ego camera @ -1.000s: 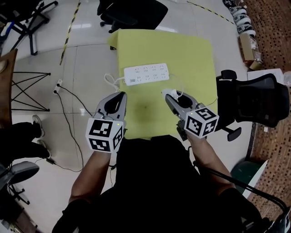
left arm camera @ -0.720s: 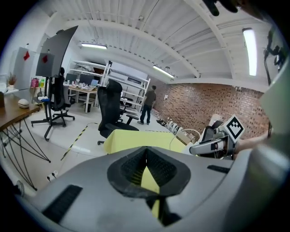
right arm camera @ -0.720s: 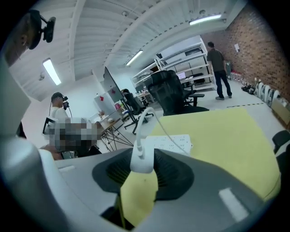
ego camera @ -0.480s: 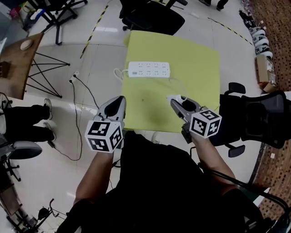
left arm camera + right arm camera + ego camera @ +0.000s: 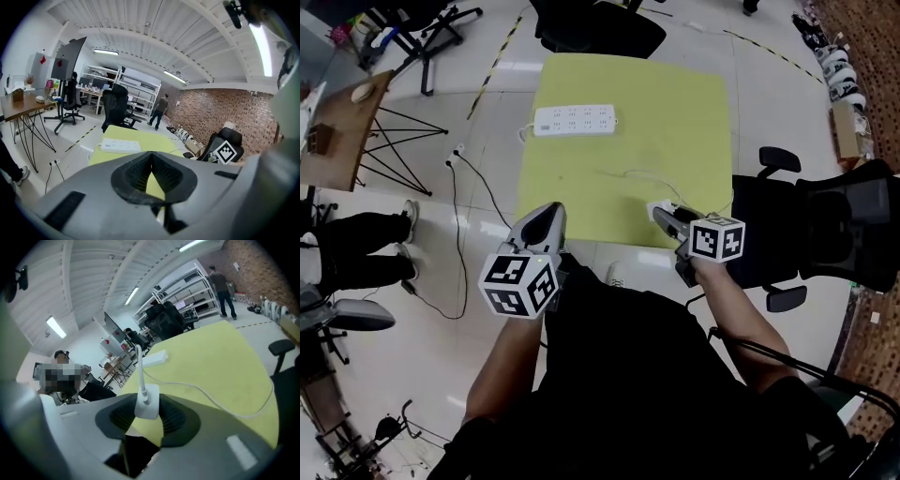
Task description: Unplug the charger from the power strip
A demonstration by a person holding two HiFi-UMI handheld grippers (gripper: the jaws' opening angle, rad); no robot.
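Note:
A white power strip (image 5: 574,120) lies at the far left of the yellow table (image 5: 675,103); it also shows in the left gripper view (image 5: 120,146) and the right gripper view (image 5: 156,358). My right gripper (image 5: 660,213) hangs over the table's near right edge, shut on the white charger (image 5: 147,405). The charger's thin white cable (image 5: 206,392) trails loosely across the tabletop (image 5: 630,173). My left gripper (image 5: 550,212) is over the near left edge, its jaws together with nothing between them (image 5: 151,157).
A black office chair (image 5: 825,225) stands close to the table's right side, another (image 5: 600,23) at the far end. A wooden side table (image 5: 342,122) and floor cables (image 5: 469,178) are to the left. A seated person's legs (image 5: 347,244) show at the left edge.
Both grippers have drawn back from the power strip to the table's near edge. The charger came along in the right gripper, its cable now stretched out over the table.

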